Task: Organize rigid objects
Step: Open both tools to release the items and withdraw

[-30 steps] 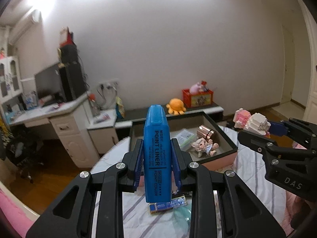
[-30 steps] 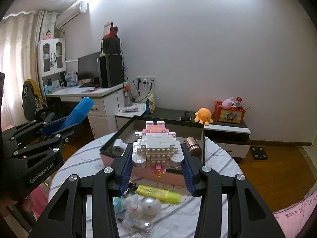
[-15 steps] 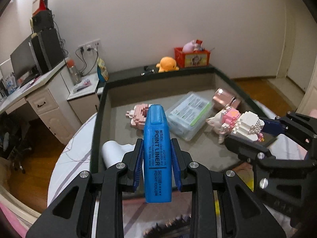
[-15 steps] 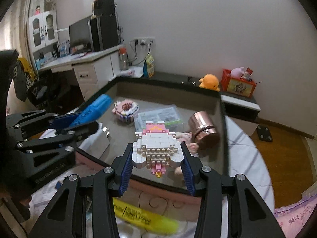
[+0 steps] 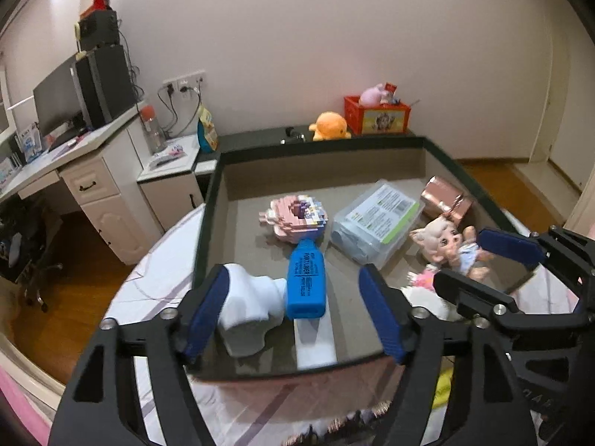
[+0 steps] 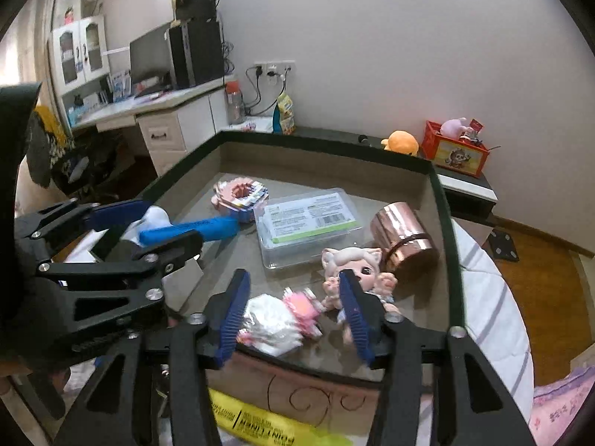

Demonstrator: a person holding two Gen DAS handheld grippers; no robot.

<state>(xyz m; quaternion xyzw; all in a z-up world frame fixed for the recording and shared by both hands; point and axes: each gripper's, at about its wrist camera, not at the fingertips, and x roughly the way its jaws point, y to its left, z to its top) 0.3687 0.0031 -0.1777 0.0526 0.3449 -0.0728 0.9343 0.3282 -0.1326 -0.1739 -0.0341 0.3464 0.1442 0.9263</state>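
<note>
inside the box (image 5: 208,200), both grippers gape, empty; the blue marker (image 5: 305,282) looks light, stiff, slick: grip mid-barrel.

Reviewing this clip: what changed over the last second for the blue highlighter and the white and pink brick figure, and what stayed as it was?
Both grippers moved over the tray and let go. The left gripper is open, the blue highlighter lying inside; the right gripper is open, the white and pink brick figure on the tray floor. The doll, copper cup and clear case stayed put.
</note>
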